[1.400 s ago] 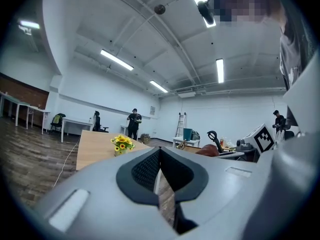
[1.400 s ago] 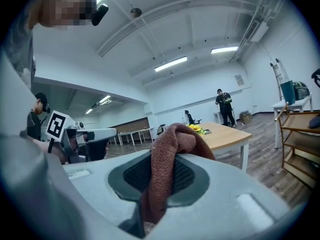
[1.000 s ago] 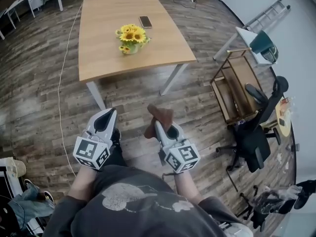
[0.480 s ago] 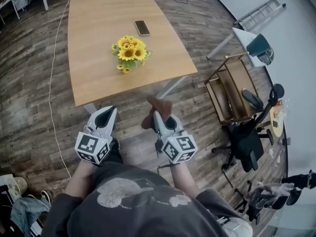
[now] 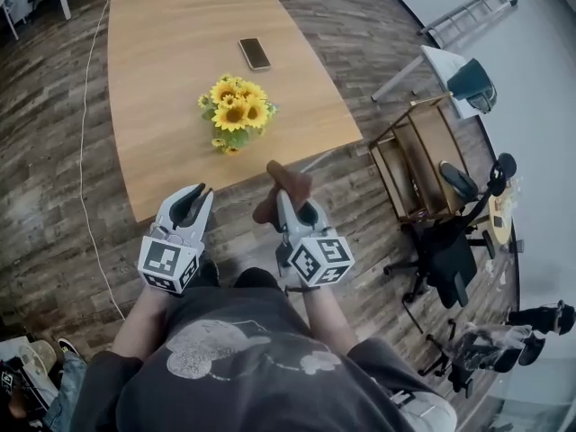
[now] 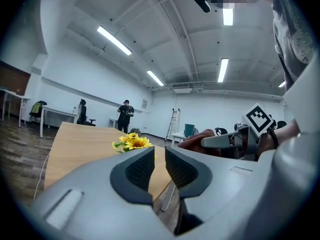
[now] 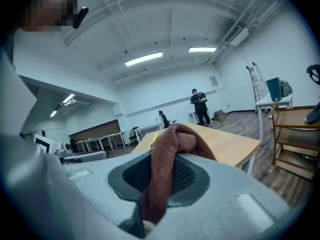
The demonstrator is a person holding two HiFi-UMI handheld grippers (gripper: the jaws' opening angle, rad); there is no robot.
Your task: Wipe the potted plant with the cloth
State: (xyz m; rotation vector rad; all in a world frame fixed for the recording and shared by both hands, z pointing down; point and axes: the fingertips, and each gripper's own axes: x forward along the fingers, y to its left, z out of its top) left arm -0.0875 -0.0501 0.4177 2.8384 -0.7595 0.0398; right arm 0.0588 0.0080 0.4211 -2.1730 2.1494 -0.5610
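— Head view first: which step are you on?

— The approach, as I judge it; no wiping has begun. My right tongs [image 5: 292,207] are clenched on a reddish-brown woven cloth [image 5: 286,183], which bunches up above the pads and hangs below them. My left tongs [image 5: 192,196] carry nothing. Their jaws are opening, with a narrow gap showing and only air between the pads.

— And the plant?

— The potted plant, yellow sunflowers in a small green pot [image 5: 236,120], stands ahead of both tongs, roughly between their two lines of aim. It sits past the near edge of the pale rectangular wooden table [image 5: 153,79], well apart from either tip. A dark flat phone [image 5: 255,53] lies beyond it, farther from the tongs.

— How are your arms set?

— Both forearms reach forward side by side from my chest, marker cubes nearest me and tips towards the table edge. Left points about level; right tips slightly downward, with the cloth leading.

— Next move?

— I'd carry the right tongs forward over the table edge and bring the cloth onto the petals and leaves lightly. The pot looks small and could tip or slide. The left tongs could open wider to steady the pot beside the wiping hand.
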